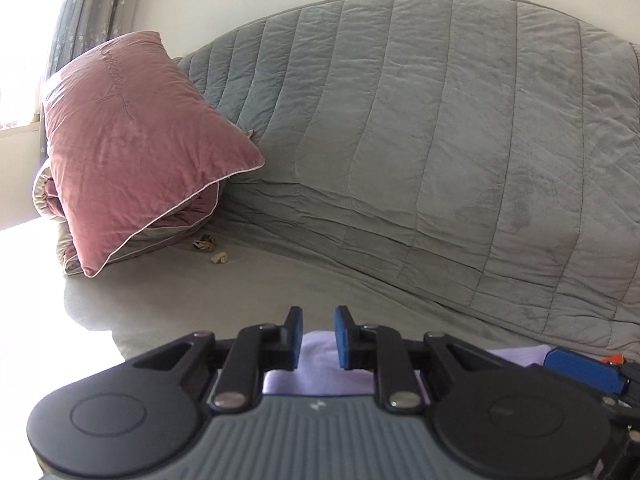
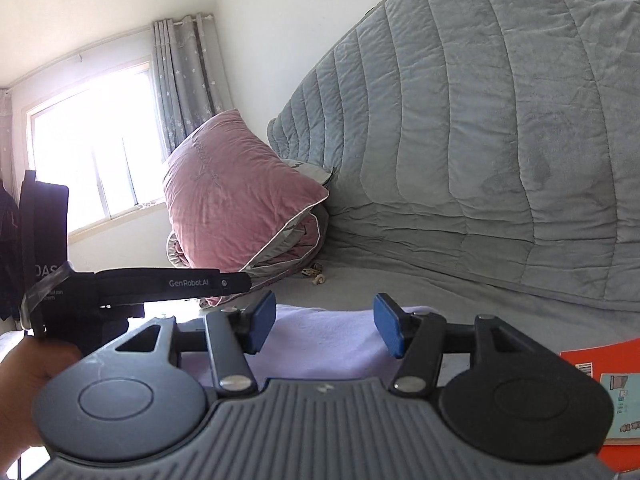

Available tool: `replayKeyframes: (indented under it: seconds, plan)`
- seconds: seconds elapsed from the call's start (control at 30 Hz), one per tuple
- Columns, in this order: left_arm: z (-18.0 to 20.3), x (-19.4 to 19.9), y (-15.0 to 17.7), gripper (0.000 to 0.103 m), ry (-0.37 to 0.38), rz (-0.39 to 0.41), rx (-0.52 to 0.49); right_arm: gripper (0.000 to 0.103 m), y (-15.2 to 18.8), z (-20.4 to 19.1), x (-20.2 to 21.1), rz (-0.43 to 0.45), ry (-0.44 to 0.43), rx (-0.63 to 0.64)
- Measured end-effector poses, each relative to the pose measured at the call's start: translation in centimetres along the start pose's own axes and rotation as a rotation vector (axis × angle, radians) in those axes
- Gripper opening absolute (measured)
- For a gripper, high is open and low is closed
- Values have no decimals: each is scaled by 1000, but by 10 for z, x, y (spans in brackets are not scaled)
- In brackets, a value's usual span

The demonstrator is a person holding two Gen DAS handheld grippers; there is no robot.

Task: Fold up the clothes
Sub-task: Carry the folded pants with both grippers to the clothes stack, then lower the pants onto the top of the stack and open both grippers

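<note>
A pale lilac garment [image 1: 320,364] lies flat on the grey bed sheet [image 1: 248,292], mostly hidden under my grippers; it also shows in the right wrist view [image 2: 324,340]. My left gripper [image 1: 318,338] hovers over the garment's far edge, its blue pads a small gap apart, holding nothing. My right gripper [image 2: 326,330] is wide open above the garment, empty. The right gripper's blue fingertip [image 1: 580,368] shows at the lower right of the left wrist view. The left gripper's body [image 2: 160,284] and the hand holding it show at the left of the right wrist view.
A pink pillow [image 1: 132,148] on a folded pink quilt sits at the bed's far left. A grey quilted cover [image 1: 460,140] rises behind the bed. Small brown scraps [image 1: 210,248] lie on the sheet. An orange booklet [image 2: 604,392] lies at right. A bright window [image 2: 92,160] is left.
</note>
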State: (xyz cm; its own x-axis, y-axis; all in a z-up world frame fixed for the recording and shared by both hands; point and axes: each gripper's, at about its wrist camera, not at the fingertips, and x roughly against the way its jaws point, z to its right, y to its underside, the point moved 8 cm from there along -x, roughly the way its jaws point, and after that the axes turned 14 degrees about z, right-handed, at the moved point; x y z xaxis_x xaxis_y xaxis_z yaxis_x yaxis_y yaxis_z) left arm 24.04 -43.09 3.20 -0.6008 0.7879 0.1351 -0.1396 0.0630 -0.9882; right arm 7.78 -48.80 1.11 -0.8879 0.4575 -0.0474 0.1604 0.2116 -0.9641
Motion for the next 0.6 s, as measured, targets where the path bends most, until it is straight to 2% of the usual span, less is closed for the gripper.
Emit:
replayKeyframes:
  seconds: [0.07,0.13,0.2,0.33,0.6]
  plan:
    - [2,-5,14,17,-3,-29,-18,59,13,-2,-6,-82,11,49]
    - [-5,-4,26,18,-27,-8,12,59,28,-5,-11,-163,4,100]
    - [-11,0,37,18,-49,19,46,60,36,-8,-13,-202,-4,138]
    - [-14,2,36,20,-73,42,70,60,38,-9,-12,-195,-12,141]
    - [-13,16,17,23,-170,5,84,61,17,-6,-4,-136,-68,106]
